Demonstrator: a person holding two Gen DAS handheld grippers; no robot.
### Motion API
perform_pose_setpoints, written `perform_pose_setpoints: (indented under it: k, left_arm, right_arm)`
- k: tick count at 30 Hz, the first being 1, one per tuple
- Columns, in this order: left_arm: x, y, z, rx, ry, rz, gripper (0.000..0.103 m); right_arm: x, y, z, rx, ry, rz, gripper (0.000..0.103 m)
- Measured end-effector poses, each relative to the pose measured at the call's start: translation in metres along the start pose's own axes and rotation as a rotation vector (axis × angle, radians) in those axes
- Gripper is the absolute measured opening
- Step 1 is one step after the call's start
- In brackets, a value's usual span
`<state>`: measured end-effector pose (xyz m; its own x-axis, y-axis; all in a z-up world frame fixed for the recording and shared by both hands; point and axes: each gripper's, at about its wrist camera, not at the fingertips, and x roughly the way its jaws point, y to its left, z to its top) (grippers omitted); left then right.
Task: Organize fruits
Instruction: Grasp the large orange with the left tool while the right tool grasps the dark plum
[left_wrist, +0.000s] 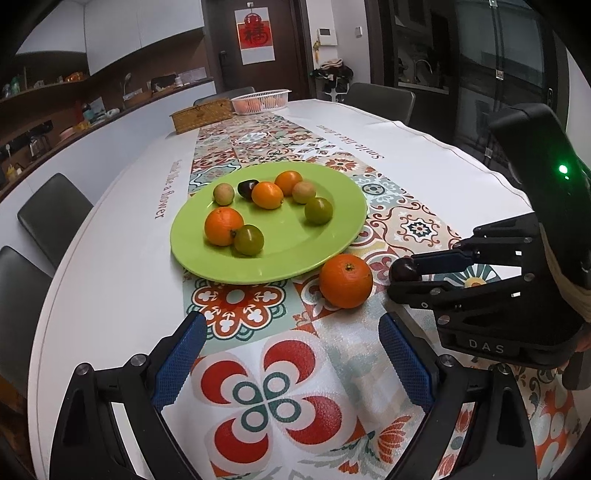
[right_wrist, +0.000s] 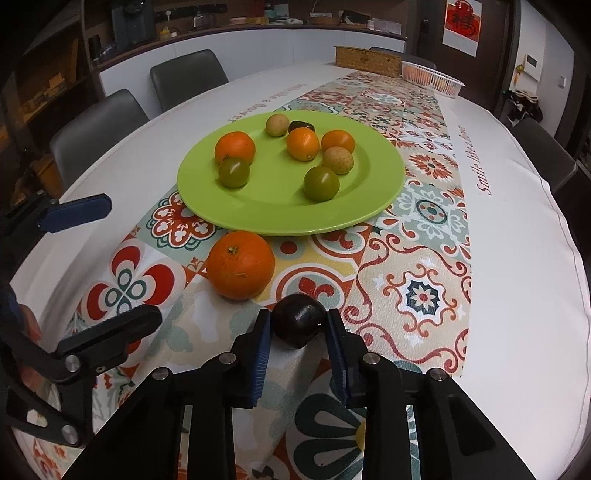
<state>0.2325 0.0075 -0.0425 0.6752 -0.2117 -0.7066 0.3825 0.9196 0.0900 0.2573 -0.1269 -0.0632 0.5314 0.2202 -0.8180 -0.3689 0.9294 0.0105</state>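
A green plate (left_wrist: 332, 229) (right_wrist: 369, 206) on the patterned table runner holds several fruits: oranges, green fruits, pale round fruits and one dark fruit. A large orange (left_wrist: 345, 280) (right_wrist: 240, 269) lies on the runner just in front of the plate. My right gripper (right_wrist: 299, 325) (left_wrist: 400, 275) is shut on a dark plum (right_wrist: 298, 320) (left_wrist: 403, 268), low over the runner beside the large orange. My left gripper (left_wrist: 291, 347) is open and empty, near the table's front, with its blue pads (left_wrist: 181, 354) apart; it also shows in the right wrist view (right_wrist: 122, 266).
A woven box (left_wrist: 201, 116) (right_wrist: 367, 59) and a white basket (left_wrist: 260, 99) (right_wrist: 432, 77) of orange fruits stand at the table's far end. Dark chairs (left_wrist: 51, 214) (right_wrist: 96, 129) line the table's sides. A counter runs along the wall.
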Motion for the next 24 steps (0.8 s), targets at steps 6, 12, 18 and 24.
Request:
perform_pose_setpoints:
  k: [6,12,18,24]
  left_arm:
    - [0.009,-0.003,0.005,-0.041,0.017,-0.037,0.089]
    - [0.023,-0.009,0.014,-0.098,0.044,-0.088,0.079]
    - [0.040,-0.016,0.023,-0.120,0.082,-0.119,0.064]
    - [0.053,-0.023,0.027,-0.117,0.115,-0.103,0.052]
  right_arm:
    - [-0.010,-0.012,-0.003,0.054,-0.021,-0.017,0.030]
    - [-0.022,-0.027,-0.005,0.114,-0.056,-0.024,0.030]
    - [-0.028,-0.034,-0.007,0.124,-0.066,-0.035,0.030]
    - [-0.028,-0.042,-0.009,0.139,-0.064,-0.034,0.030]
